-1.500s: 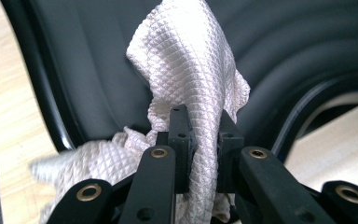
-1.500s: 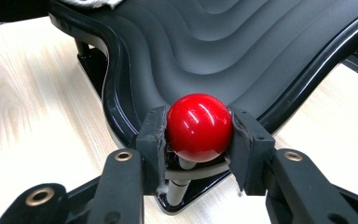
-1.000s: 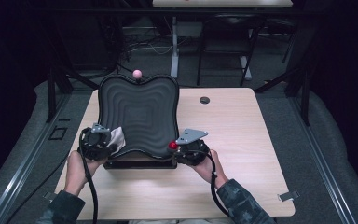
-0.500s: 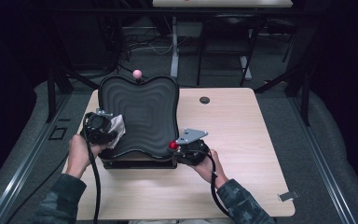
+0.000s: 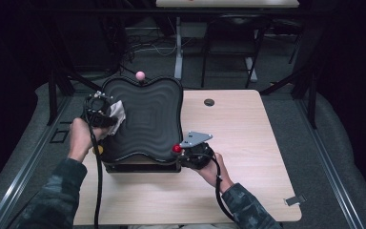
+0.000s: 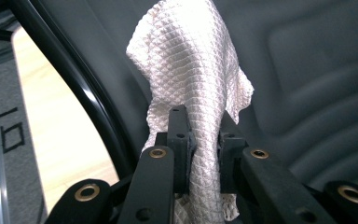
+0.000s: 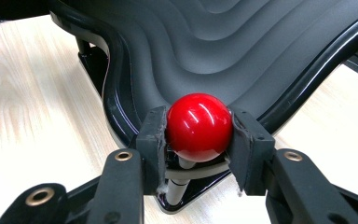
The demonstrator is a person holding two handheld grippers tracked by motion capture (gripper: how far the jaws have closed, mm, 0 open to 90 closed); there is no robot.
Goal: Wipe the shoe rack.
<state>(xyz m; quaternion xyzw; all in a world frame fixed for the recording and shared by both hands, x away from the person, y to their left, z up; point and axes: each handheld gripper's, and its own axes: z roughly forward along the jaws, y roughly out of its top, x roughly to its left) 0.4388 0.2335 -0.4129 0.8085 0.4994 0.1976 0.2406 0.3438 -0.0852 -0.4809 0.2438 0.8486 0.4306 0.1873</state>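
Note:
A black board with a rippled, stepped surface (image 5: 147,119) (image 7: 242,51) (image 6: 317,70) rests on a base at the left of the wooden table (image 5: 248,143). My left gripper (image 5: 106,110) (image 6: 204,140) is shut on a white waffle-weave cloth (image 5: 116,114) (image 6: 191,70), which lies against the board's left part. At the board's near right corner stands a red ball knob (image 5: 176,149) (image 7: 199,126) on a white stem; my right gripper (image 5: 183,151) (image 7: 199,140) is shut on it. A pink ball knob (image 5: 140,75) sits at the far edge.
A small dark round disc (image 5: 209,102) lies on the table beyond the board's right side. A yellow spot (image 5: 97,149) shows by the board's near left edge. Bare table stretches right of the board. Dark frames and chairs stand behind the table.
My left gripper with the cloth has slid away from me along the board's left side, from its near left corner toward the far left. The right gripper has stayed on the red knob.

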